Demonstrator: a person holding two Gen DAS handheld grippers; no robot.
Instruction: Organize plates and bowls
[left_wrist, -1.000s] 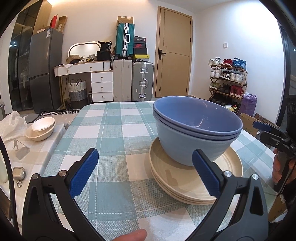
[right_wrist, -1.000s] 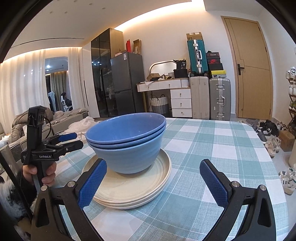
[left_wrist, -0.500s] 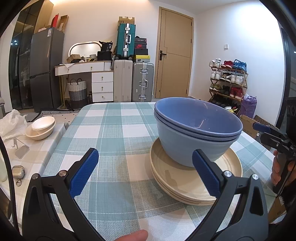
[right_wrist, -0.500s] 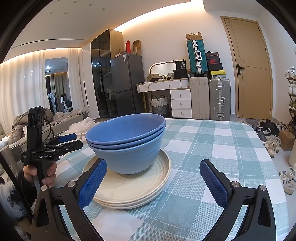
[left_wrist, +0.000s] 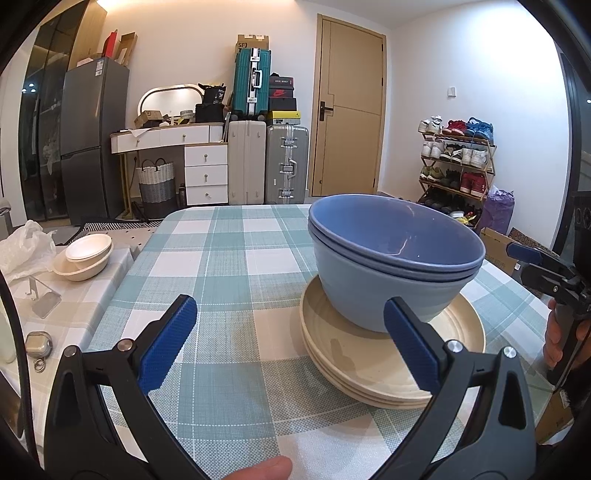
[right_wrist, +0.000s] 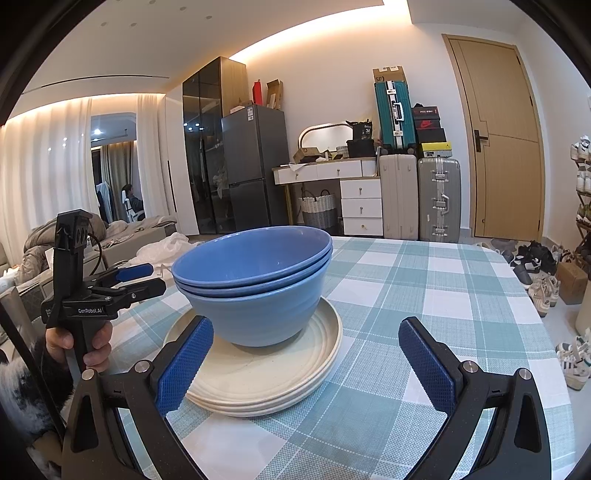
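Blue bowls (right_wrist: 255, 280) nested on cream plates (right_wrist: 266, 373), both on the counter (right_wrist: 424, 295), left hand-held gripper (right_wrist: 142, 279) labelled "GenRobot.AI" beside the plates, spread wide and empty, right hand-held gripper (right_wrist: 304, 363) spread wide, empty

Hardly a thing happening: the left gripper (left_wrist: 291, 341) drifts a touch, so the bowls (left_wrist: 395, 258) slide slightly right in its view. The right gripper's (right_wrist: 306, 360) view holds steady.

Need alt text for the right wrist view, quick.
Nested blue bowls sit on stacked cream plates on a checked tablecloth. The open right gripper frames the stack; the left gripper is hand-held at left.
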